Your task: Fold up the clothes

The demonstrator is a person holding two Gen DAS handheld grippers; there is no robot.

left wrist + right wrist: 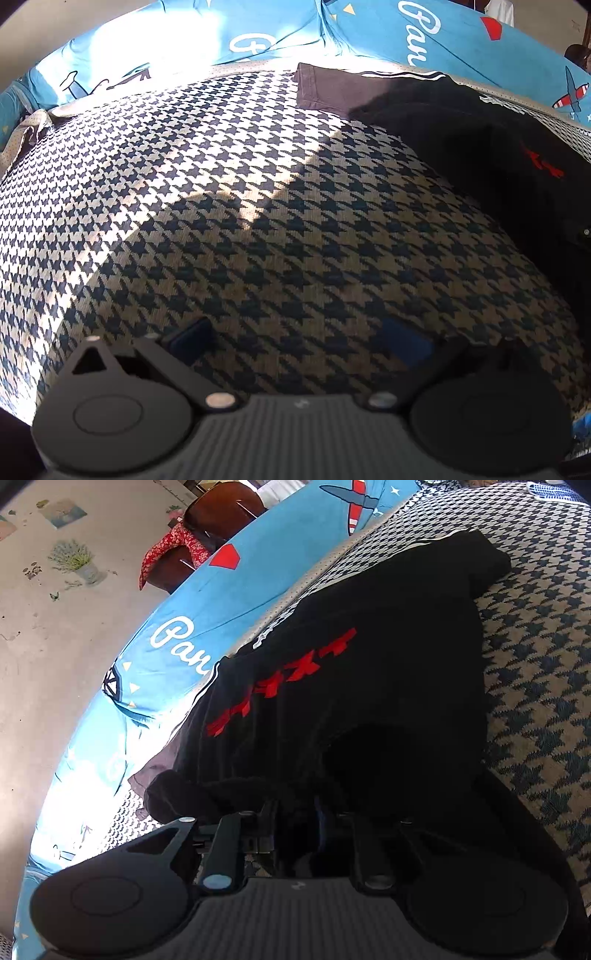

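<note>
Left wrist view: low and close over the houndstooth cover, facing along it toward the blue bedding at the far edge. Right wrist view: rolled sideways, pressed right up against the black garment, facing across it toward the blue bedding and the floor beyond. Shared between both: houndstooth cover, black garment, blue bedding.
</note>
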